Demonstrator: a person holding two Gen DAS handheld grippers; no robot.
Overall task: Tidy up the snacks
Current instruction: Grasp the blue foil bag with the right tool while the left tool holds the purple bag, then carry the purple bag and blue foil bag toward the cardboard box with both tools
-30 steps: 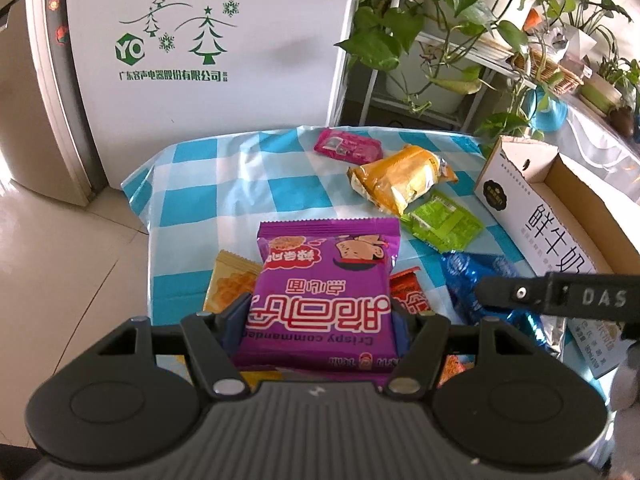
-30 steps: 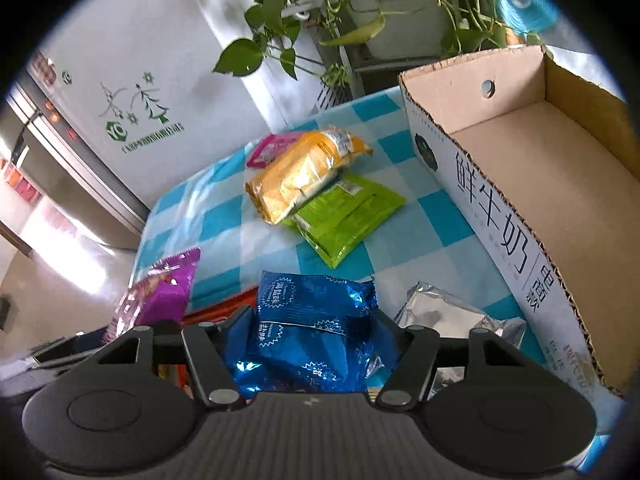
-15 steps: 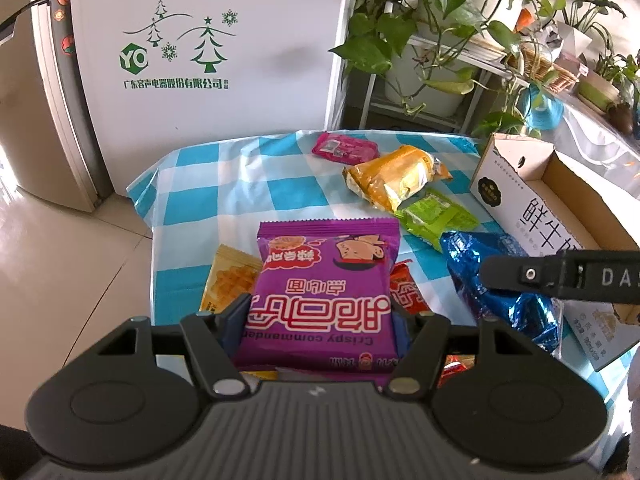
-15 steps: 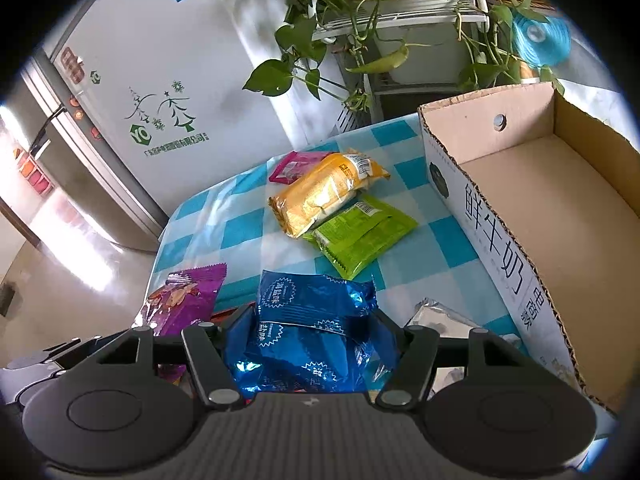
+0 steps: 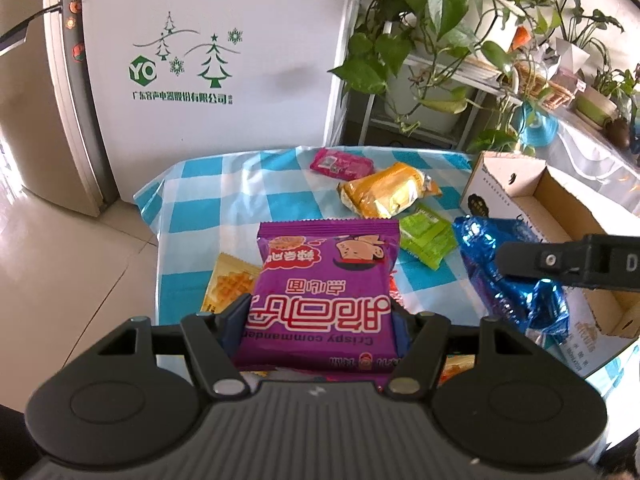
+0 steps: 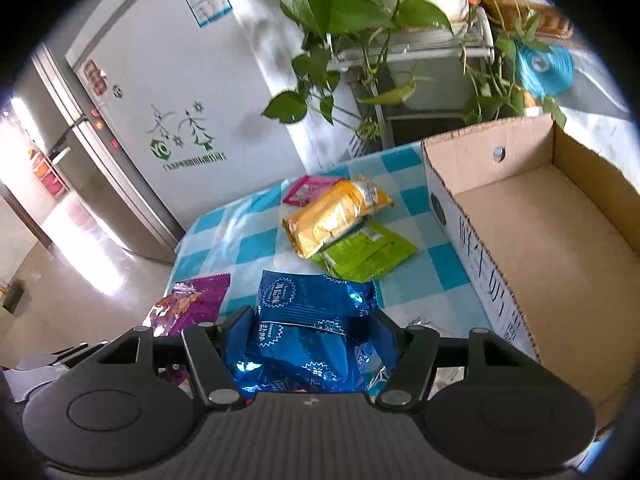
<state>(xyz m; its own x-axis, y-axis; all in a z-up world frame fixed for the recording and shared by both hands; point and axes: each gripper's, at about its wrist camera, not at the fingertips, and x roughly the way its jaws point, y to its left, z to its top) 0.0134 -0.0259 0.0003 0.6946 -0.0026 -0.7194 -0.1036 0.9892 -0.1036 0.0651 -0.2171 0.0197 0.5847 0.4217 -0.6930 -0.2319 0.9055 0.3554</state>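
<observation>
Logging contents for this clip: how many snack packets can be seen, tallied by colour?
Purple packet: 1
Blue packet: 1
Yellow packet: 1
Green packet: 1
Pink packet: 1
Waffle-print packet: 1
Silver packet: 1
Red-orange packet: 1, mostly hidden
Total: 8

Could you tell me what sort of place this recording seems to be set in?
Probably a home kitchen or dining corner: a refrigerator stands behind a table with a checked tablecloth, and potted plants fill a rack beside it.

Purple snack pack (image 5: 324, 292) and crinkly blue pack (image 6: 312, 332) were held up above the checkered table; yellow (image 6: 336, 216), green (image 6: 368, 250) and pink (image 5: 342, 163) packs were left lying flat beside the open cardboard box (image 6: 560, 248).
</observation>
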